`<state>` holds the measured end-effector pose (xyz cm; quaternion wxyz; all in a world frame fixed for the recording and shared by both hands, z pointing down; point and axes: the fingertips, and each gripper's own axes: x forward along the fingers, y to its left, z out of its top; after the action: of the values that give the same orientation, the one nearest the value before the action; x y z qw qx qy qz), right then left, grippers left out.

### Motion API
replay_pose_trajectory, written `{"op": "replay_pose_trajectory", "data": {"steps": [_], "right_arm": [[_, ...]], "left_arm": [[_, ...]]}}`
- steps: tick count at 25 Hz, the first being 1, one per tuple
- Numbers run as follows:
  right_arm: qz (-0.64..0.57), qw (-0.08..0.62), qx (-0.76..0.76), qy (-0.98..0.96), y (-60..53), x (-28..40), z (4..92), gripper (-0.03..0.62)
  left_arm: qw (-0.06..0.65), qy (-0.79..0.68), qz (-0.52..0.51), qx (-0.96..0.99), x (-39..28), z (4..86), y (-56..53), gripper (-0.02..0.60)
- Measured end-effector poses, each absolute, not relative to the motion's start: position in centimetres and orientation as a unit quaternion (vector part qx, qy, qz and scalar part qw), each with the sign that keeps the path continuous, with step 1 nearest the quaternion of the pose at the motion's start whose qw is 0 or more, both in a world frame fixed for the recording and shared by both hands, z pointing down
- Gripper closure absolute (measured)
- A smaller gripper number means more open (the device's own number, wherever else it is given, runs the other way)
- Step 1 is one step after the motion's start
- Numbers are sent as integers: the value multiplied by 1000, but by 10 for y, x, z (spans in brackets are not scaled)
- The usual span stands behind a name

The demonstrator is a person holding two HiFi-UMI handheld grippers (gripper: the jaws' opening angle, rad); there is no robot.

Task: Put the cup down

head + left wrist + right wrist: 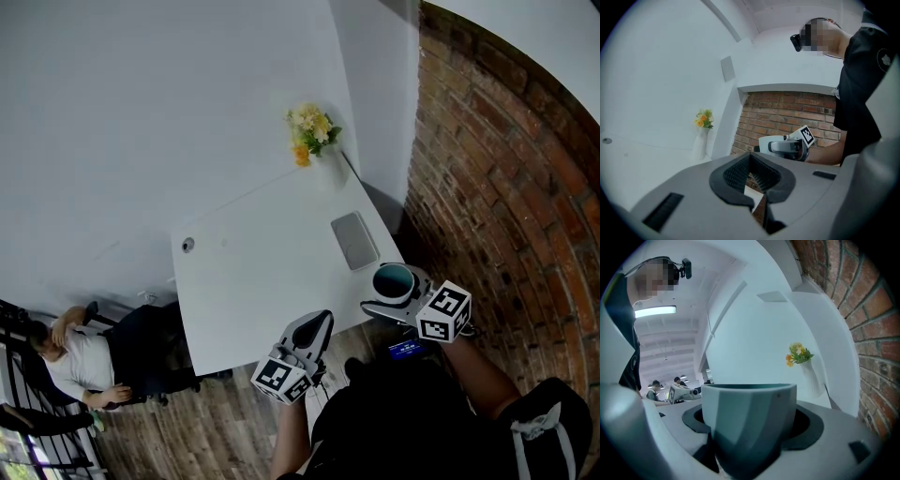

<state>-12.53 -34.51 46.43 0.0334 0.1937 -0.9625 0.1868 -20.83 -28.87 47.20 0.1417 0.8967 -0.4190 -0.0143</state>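
Note:
A teal cup [393, 280] with a pale outside sits upright between the jaws of my right gripper [389, 291], which is shut on it just past the white table's near right corner. In the right gripper view the cup [749, 420] fills the middle, held by the dark pads on both sides. My left gripper [314, 330] hangs at the table's near edge, jaws together with nothing in them. In the left gripper view its black pads [759, 176] meet, and the cup [771, 143] in the right gripper shows beyond.
The white table [262, 281] carries a grey flat pad [355, 240] on the right, a white vase of yellow flowers [315, 133] at the far corner and a small round disc [188, 245] at the left. A brick wall [506, 187] runs along the right. A person [80, 361] sits at the lower left.

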Motion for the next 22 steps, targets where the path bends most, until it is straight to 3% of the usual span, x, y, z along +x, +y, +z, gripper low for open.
{"op": "replay_pose_trajectory", "data": {"steps": [22], "right_arm": [[197,36,185,-962,-355,-125,475,180]], "left_arm": [[149,-426,-7,892,-209,479,-296,574]]}}
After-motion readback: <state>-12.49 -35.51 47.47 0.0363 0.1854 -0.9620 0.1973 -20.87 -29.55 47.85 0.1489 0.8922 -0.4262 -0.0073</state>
